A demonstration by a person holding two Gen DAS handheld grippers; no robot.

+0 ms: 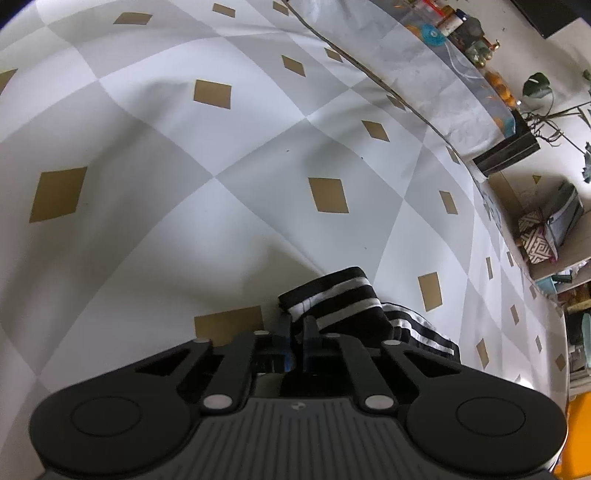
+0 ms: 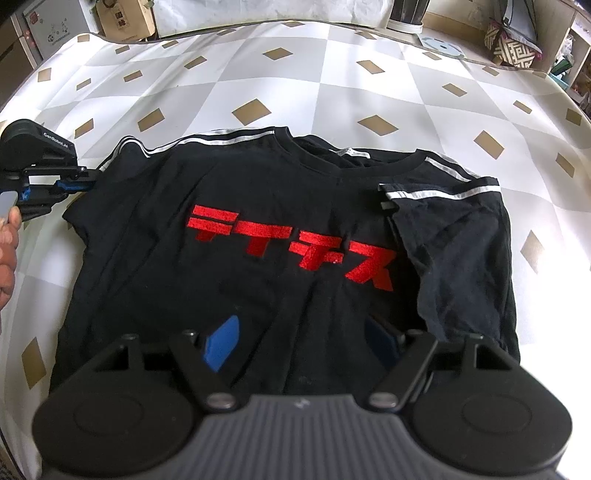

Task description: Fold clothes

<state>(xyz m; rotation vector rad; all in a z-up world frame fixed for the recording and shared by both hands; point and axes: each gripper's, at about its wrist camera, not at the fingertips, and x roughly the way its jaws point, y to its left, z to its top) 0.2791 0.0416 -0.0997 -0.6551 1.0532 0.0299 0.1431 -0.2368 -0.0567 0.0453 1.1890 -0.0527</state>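
Left tool [image 2: 86, 181] pinches sleeve [image 1: 343, 299]; right tool [image 2: 301, 339] hovers spread.

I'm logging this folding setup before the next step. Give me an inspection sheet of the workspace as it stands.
Surface: checkered sheet, grey, white, tan diamonds.
Job's things: black T-shirt lying flat, red lettering up; right sleeve folded onto the body, left sleeve out at the side.
Clutter: nothing seen on the sheet.
Grippers: left gripper shut on the left sleeve; right gripper open over the hem.
Cables: nothing seen.
Surroundings: patterned cushion, cardboard box, houseplant.
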